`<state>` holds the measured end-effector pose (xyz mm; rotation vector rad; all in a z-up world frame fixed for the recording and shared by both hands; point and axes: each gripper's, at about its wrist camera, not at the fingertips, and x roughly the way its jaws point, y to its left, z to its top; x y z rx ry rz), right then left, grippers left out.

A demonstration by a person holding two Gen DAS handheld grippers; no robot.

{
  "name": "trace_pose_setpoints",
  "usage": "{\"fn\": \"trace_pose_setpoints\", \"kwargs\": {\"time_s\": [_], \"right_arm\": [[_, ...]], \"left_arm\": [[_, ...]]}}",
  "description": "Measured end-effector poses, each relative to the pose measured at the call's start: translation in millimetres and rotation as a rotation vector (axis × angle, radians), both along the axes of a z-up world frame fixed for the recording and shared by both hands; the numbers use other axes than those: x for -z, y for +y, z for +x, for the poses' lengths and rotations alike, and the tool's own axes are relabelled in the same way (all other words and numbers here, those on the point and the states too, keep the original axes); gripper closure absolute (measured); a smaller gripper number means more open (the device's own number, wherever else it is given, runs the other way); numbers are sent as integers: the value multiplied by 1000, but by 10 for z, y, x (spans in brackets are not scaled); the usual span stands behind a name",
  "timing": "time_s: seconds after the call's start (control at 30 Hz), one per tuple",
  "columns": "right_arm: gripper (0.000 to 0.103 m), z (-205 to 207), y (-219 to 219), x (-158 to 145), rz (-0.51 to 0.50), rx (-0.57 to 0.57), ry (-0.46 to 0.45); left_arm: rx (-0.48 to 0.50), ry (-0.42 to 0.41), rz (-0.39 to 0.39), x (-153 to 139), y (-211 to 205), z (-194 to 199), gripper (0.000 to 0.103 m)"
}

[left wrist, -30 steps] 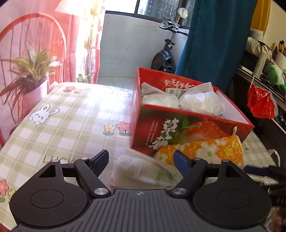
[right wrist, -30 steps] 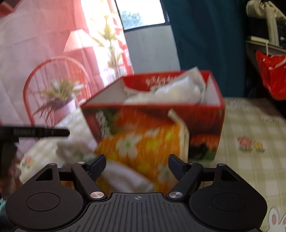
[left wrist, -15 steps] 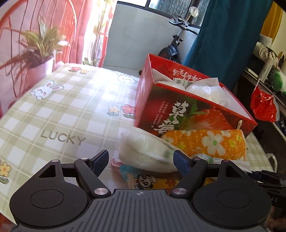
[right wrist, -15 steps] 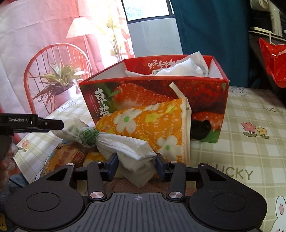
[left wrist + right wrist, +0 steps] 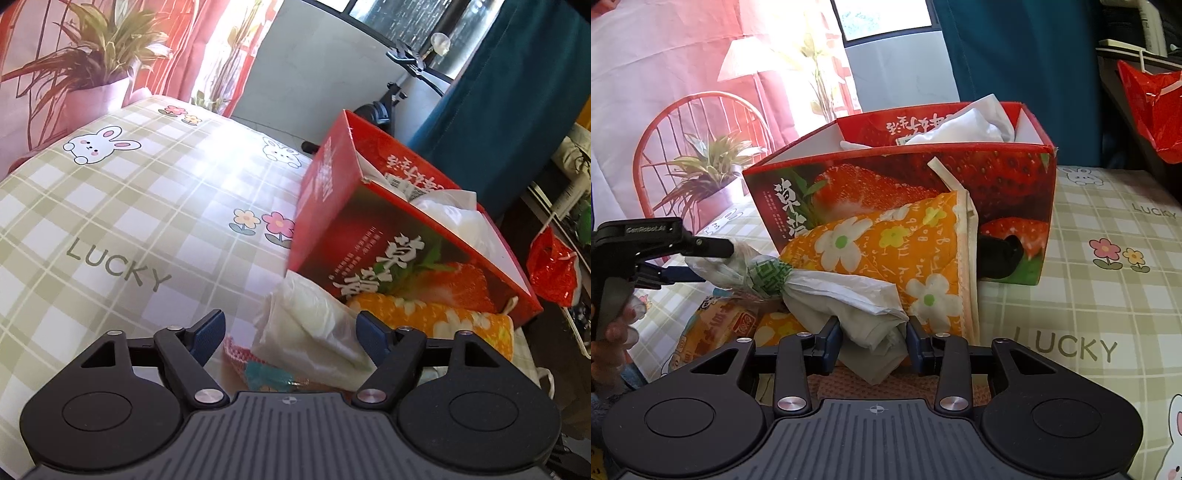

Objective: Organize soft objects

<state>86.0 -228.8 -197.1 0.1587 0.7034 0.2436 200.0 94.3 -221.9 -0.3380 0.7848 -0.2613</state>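
A white plastic bag bundle (image 5: 846, 291) with a green band lies in front of a red strawberry box (image 5: 1004, 173), over an orange flowered cloth (image 5: 897, 243). My right gripper (image 5: 873, 345) is shut on one end of the bundle. My left gripper (image 5: 291, 328) is open around the other end of the bundle (image 5: 310, 328), and it also shows at the left of the right wrist view (image 5: 701, 258). The box (image 5: 399, 236) holds white bags (image 5: 454, 214). The orange cloth (image 5: 436, 321) lies beside the box.
A snack packet (image 5: 716, 325) and a pink knitted piece (image 5: 240, 354) lie under the bundle on the checked tablecloth (image 5: 129, 221). A potted plant (image 5: 92, 74) and a red chair (image 5: 683, 129) stand beyond the table's far edge. A red bag (image 5: 1152, 107) hangs at the right.
My right gripper has closed on the end of the white bundle. My left gripper has come closer, and its open fingers now straddle the other end.
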Motion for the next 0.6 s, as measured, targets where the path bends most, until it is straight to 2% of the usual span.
{"fn": "trace_pose_setpoints", "kwargs": {"time_s": [0.03,0.07,0.13,0.23,0.4,0.6], "right_arm": [[69,0,-2,-2,0,0,0],[69,0,-2,-1,1,0,0],[69,-1,-2,-4,-2,2,0],[69,1,-11,-9,3,7,0],[72,-28,-48,-100,23,19,-36],[74,-92,-117,-361,35,41,-135]], "left_arm": [[7,-5,-9,-2,-1,11,45],[18,-10,-13,-5,-9,7,53],[21,-41,19,-33,-32,-34,65],[33,-89,51,-98,-48,-124,75],[56,-190,108,-288,-125,-329,79],[74,-291,112,-573,-189,-472,81]]}}
